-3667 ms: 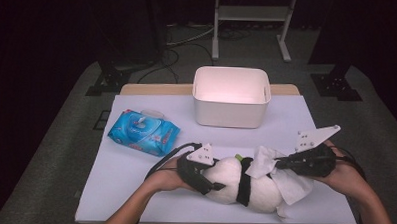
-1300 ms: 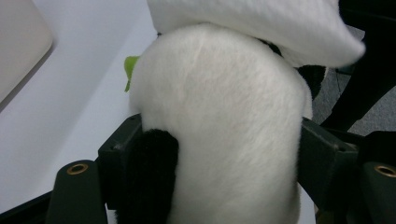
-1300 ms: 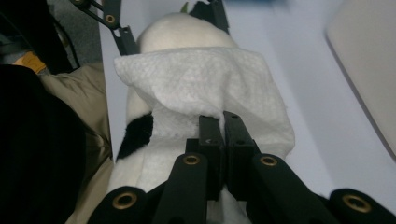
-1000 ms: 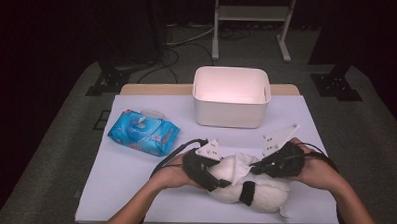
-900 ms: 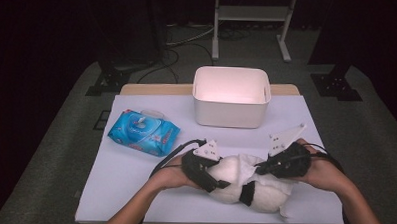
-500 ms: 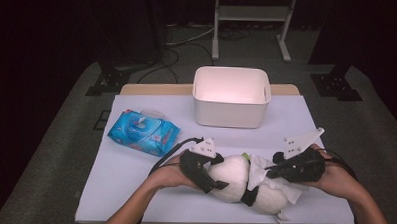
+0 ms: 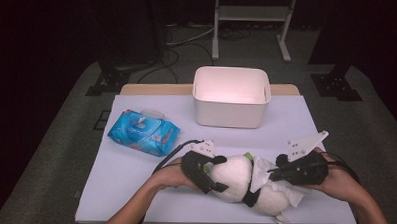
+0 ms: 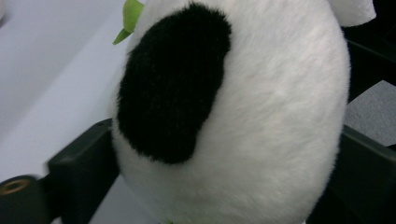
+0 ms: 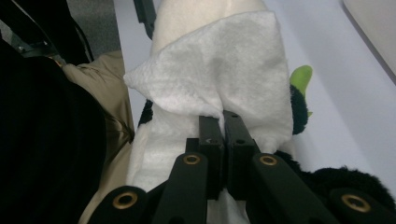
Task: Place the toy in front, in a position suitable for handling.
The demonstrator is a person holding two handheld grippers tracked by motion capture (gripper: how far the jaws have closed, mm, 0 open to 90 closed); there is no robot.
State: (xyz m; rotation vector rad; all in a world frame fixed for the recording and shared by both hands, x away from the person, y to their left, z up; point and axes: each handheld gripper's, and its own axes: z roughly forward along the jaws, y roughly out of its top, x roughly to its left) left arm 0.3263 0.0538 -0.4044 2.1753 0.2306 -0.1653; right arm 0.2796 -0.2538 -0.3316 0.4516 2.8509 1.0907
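White wipe [image 9: 219, 74] pinched in right tool [image 9: 223, 122], hand level

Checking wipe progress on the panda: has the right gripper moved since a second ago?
Yes. The right gripper, shut on the wipe, slid rightward, away from the white bin.

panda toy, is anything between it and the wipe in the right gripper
Nothing visible. The right gripper pinches the white wipe, which lies straight on the panda toy's white fur with no gap showing. The left gripper has the toy's head between its fingers.
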